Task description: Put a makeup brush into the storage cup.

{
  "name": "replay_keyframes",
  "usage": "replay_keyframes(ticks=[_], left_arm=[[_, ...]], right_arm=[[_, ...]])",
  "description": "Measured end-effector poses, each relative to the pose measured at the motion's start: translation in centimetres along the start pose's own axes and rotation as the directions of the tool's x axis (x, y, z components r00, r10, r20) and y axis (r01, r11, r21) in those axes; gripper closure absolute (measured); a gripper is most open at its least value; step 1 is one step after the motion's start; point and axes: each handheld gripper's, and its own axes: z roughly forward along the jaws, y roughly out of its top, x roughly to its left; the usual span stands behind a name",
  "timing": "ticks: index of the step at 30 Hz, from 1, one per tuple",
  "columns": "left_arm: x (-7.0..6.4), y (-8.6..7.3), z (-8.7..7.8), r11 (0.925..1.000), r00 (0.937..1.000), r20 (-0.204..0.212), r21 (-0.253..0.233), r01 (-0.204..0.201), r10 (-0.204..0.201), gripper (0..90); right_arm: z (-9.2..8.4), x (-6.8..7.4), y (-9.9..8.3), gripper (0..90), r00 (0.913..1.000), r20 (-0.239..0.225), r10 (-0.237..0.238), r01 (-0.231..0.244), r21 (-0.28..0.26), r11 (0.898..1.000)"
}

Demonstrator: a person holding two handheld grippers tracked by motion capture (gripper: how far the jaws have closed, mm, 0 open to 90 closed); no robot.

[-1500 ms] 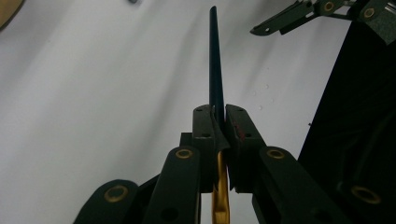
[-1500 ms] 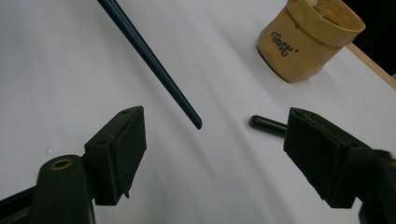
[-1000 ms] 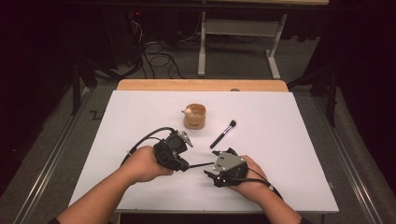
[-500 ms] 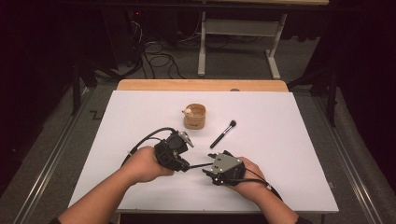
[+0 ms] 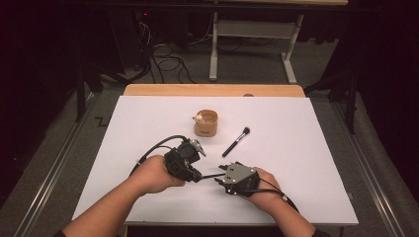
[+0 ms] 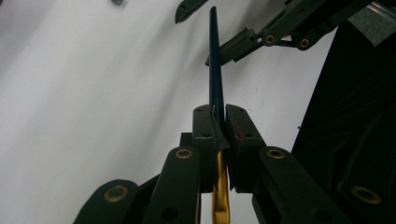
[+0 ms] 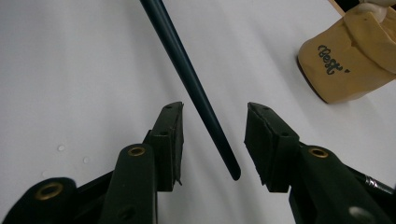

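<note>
High view: the left gripper [image 5: 190, 165] holds a thin dark brush handle [image 5: 212, 176] that reaches across to the right gripper [image 5: 220, 180], so the two meet tip to tip near the front of the white table [image 5: 316, 163]. Beyond the jaws stand a tan cup [image 5: 206, 123] and a loose makeup brush [image 5: 236, 141] lying flat (neither is touched). I judge this a handover about halfway done: the handle is picked up and presented, but the second grip is not yet made.

Left gripper view: the left gripper [image 6: 219, 116] has its jaws closed tight on the brush handle [image 6: 215, 70], which runs straight ahead out of them; a gold ferrule [image 6: 221, 196] shows below, behind the pads. Ahead, the handle's far end lies between the other gripper's black fingers [image 6: 243, 39].

Right gripper view: the right gripper [image 7: 214, 140] has its jaws part open and just been closing, with the brush handle [image 7: 191, 84] slanting down between them and its end just short of the right pad, neither pad pressing on it yet. What is left, I think, is to finish closing and then let go on the left. Ahead and right of the jaws, the tan cup [image 7: 350, 65] bears dark script that reads "Best" (anything after it is cut off).
</note>
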Motion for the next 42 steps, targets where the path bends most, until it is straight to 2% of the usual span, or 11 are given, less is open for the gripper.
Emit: replay_keyframes(ticks=[7,10,22,40,42], left_arm=[[0.06,-0.03,-0.10,1.0000,1.0000,0.001,0.001,-0.004,0.004,83.5],[0.07,-0.01,-0.05,1.0000,1.0000,0.003,0.002,-0.007,0.007,83.5],[-0.05,0.05,0.11,1.0000,1.0000,0.002,0.001,-0.003,0.003,83.5],[-0.08,0.02,0.07,1.0000,1.0000,0.005,-0.003,0.001,-0.001,83.5],[-0.07,0.03,0.07,1.0000,1.0000,0.006,-0.004,0.003,-0.003,83.5]], right_arm=[[-0.01,-0.11,-0.03,64.1,0.9999,-0.007,-0.011,0.011,-0.002,1.000],[0.01,-0.21,-0.08,65.4,0.9994,-0.016,-0.030,0.031,0.008,0.999],[-0.02,-0.28,-0.11,69.2,0.9998,-0.016,-0.011,0.011,0.006,1.000],[0.04,-0.31,-0.17,75.0,0.9997,-0.020,-0.014,0.015,0.011,1.000],[0.01,-0.37,-0.19,75.5,0.9993,-0.024,-0.029,0.030,0.019,0.999]])
